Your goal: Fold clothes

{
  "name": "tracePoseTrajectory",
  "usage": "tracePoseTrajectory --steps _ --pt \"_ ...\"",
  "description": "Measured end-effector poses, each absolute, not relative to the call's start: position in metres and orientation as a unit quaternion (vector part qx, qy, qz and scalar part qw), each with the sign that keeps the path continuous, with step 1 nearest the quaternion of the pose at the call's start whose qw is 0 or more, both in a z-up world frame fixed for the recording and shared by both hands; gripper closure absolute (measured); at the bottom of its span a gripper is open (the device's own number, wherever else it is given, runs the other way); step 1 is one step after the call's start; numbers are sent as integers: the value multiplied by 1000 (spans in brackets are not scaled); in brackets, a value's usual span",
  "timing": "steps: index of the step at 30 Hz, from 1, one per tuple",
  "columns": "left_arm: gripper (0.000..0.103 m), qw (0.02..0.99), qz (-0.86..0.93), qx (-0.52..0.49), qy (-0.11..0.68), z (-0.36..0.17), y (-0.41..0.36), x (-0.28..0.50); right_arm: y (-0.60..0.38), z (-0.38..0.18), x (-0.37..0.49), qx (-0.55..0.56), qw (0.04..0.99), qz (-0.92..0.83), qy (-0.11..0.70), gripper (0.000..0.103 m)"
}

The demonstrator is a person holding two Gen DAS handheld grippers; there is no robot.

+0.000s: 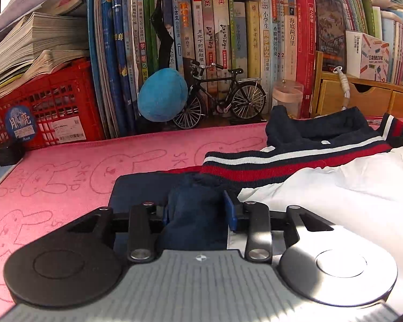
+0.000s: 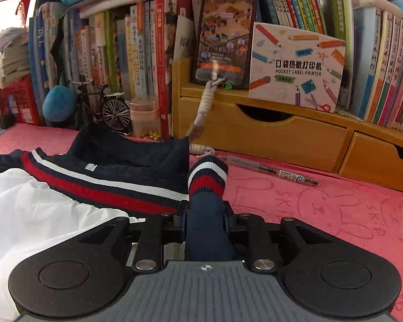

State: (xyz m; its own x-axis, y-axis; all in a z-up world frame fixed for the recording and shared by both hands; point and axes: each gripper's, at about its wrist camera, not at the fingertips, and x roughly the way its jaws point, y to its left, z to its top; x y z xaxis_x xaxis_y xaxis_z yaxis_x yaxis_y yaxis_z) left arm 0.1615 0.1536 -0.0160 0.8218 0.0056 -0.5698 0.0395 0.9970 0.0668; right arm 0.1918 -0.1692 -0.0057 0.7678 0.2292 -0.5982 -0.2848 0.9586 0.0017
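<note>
1. A pink mat [image 1: 67,166] printed with rabbit outlines covers the desk and fills the lower half of both views, with crowded bookshelves rising behind it
2. Bottom centre of the left wrist view: the left gripper [image 1: 200,212] has its blue-padded fingers [image 1: 229,212] closed on a bunched fold of navy cloth, part of the jacket [image 1: 295,161]
3. Bottom centre of the right wrist view: the right gripper [image 2: 204,218] is clamped on the navy sleeve [image 2: 207,187], whose red, white and navy striped cuff stands up just past the fingertips
4. The jacket lies on the mat, right of centre in the left view and left of centre in the right view; its white lining [image 1: 349,196] faces up, the striped hem band [image 2: 107,187] crosses it, and the navy collar lies beyond
5. Right of the cuff in the right view, a pen [image 2: 274,173] rests on the mat
6. Farther back, mid right, wooden drawers [image 2: 255,131] carry a phone [image 2: 223,35] propped upright and a label printer box [image 2: 295,67]
7. At the back of the mat in the left view stand a model bicycle [image 1: 223,94], a blue plush [image 1: 161,94] and a red crate [image 1: 45,104] at far left under stacked papers
</note>
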Motion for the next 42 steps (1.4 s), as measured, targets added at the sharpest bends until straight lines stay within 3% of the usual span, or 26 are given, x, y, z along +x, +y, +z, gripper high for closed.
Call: tracePoseTrajectory --steps 1,2,4,5,7,10,12,14,19,25,26,28,32,35,42 --pt "49 955 -2 34 295 -15 155 163 -172 -10 195 -35 940 134 313 74" --pt "30 956 6 31 293 -14 157 164 -175 -14 198 -25 940 131 315 70" --pt "10 952 29 12 304 -13 165 175 -185 -20 205 6 938 126 322 59" --pt "6 949 36 -2 313 -13 170 181 -190 -22 208 24 937 123 325 52" --pt "6 944 38 -45 325 -9 181 187 -197 -22 211 44 935 111 334 41" --pt "7 953 50 -58 293 11 188 166 -204 -2 194 47 940 89 325 33" --pt "7 964 52 -36 257 25 186 141 -208 14 164 39 949 107 295 32" --pt "7 975 36 1 218 39 177 111 -208 27 125 12 955 143 260 23" --pt "6 971 -75 114 196 48 110 68 -185 28 46 -67 947 198 245 23" --pt "10 938 -97 224 245 9 17 119 -188 9 14 -60 935 189 295 23" --pt "17 935 -83 220 265 4 12 136 -189 2 13 -69 933 176 306 23" --pt "22 930 -43 182 316 -7 15 177 -191 -11 11 -86 929 153 327 23" --pt "22 930 -24 124 344 -7 26 222 -199 -18 0 -81 929 143 332 23" --pt "22 927 2 144 346 -4 19 237 -198 -14 -8 -94 927 131 339 22" --pt "22 944 -25 113 308 31 34 198 -183 19 -16 -14 932 209 297 25"
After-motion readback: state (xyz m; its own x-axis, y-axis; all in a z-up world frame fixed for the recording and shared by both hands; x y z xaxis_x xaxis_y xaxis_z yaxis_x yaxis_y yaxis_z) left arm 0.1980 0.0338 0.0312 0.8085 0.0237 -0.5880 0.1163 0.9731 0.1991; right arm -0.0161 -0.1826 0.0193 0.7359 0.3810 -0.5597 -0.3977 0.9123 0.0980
